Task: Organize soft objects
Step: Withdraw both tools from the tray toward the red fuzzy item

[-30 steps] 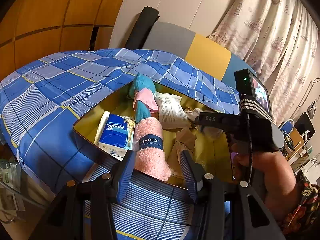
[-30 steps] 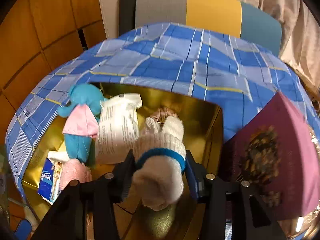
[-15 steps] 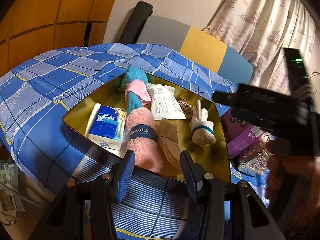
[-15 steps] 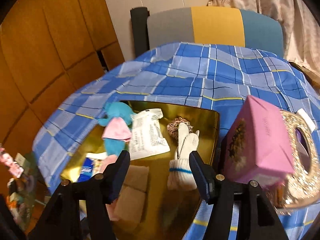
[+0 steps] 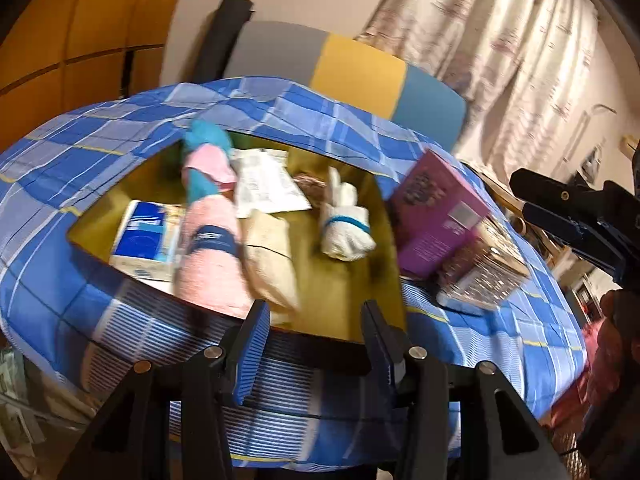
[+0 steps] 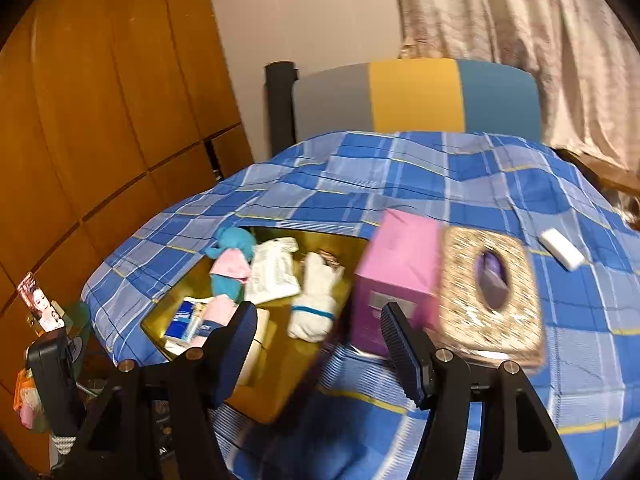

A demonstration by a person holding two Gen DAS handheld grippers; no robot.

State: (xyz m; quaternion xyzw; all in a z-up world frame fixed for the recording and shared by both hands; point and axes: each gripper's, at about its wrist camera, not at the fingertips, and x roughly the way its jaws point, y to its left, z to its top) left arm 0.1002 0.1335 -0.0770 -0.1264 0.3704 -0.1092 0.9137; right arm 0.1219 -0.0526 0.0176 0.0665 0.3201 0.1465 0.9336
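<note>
Your right gripper point(image 6: 316, 344) is empty, its jaws opening; the left gripper point(image 5: 312, 344) is half open, empty. The sock roll point(image 6: 314, 302) lies in the gold tray point(image 6: 280, 380), placing done. Next, find another soft item, perhaps the white piece point(image 6: 560, 249) at 2 o'clock.

left wrist view: sits behind its own two fingers, low at the near edge of the gold tray point(image 5: 352, 280), tilted down and forward across the blue plaid cloth point(image 5: 60, 168) toward the striped chair back point(image 5: 352, 76) and the curtain point(image 5: 500, 40). tray fills mid-frame, close. the right gripper point(image 5: 576, 224) shows at the far right edge.

right wrist view: higher and farther back, off the tray's right side, also tilted down. wood panelling point(image 6: 100, 100) on the left, same chair back point(image 6: 416, 96) ahead.

shared: tray, rolled white sock point(image 5: 344, 224) point(image 6: 316, 300), purple box point(image 5: 436, 216) point(image 6: 396, 272), cloth, chair, curtain.
</note>
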